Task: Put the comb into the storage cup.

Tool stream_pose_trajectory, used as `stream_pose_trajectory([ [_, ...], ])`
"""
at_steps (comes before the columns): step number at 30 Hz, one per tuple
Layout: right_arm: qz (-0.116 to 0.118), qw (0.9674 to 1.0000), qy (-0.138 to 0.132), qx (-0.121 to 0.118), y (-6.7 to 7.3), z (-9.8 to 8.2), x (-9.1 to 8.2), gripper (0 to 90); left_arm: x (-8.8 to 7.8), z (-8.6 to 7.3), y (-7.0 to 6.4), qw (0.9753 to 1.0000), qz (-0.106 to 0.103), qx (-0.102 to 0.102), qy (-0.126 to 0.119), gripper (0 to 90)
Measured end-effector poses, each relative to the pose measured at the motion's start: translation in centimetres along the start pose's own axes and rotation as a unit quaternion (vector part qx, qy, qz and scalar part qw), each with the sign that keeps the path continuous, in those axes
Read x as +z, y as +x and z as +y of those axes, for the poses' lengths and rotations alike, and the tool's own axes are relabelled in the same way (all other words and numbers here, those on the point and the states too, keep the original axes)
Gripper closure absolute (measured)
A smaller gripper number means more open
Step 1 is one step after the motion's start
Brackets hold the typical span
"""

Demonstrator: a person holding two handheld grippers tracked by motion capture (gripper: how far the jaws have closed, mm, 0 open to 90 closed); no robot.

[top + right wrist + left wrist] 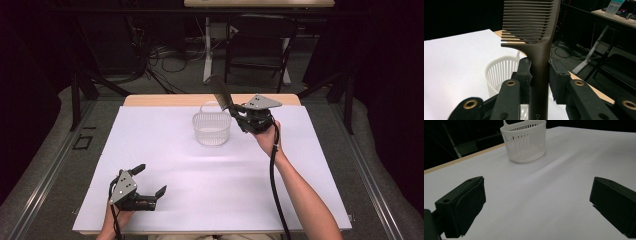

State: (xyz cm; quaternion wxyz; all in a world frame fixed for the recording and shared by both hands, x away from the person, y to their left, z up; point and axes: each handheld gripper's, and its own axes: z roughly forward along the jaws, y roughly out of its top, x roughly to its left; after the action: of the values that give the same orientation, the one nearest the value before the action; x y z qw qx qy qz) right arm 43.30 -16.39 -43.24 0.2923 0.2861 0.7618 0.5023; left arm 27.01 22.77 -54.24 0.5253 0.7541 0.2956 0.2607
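Observation:
A dark brown comb [219,91] stands tilted above the right rim of a white slatted plastic basket [211,128], teeth end up. My right gripper [238,113] is shut on its handle, just right of the basket. In the right gripper view the comb [541,35] rises between both pads, with the basket [499,71] below and behind it. My left gripper [151,180] rests near the table's front left, open with nothing between its fingers. In the left gripper view its gripper [537,203] points across the white surface toward the basket [525,142].
A white sheet [170,165] covers the table, with a wooden edge [160,100] showing at the far side. Beyond it are a dark chair [260,50], floor cables [165,57] and a second table's white leg [207,50]. A translucent bottle [614,7] stands on a distant table.

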Motion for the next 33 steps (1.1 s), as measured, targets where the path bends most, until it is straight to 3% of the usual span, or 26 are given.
stream_pose_trajectory([
  [16, 0.001, 0.9998, -0.018, 0.008, -0.1, 0.5, 0.6, 72.6, 0.0, 0.0, 0.3, 1.0, -0.001, -0.008, -0.002, 0.7],
  [23, 0.001, 0.9999, -0.016, -0.002, 0.1, 0.6, 1.0, 72.6, 0.0, -0.1, 0.5, 1.0, 0.001, -0.01, -0.001, 0.7],
  [33, -0.008, 0.9993, -0.035, -0.006, 0.0, 1.1, 1.1, 72.6, -0.2, 0.0, 0.2, 1.0, 0.002, -0.004, -0.003, 0.7],
])
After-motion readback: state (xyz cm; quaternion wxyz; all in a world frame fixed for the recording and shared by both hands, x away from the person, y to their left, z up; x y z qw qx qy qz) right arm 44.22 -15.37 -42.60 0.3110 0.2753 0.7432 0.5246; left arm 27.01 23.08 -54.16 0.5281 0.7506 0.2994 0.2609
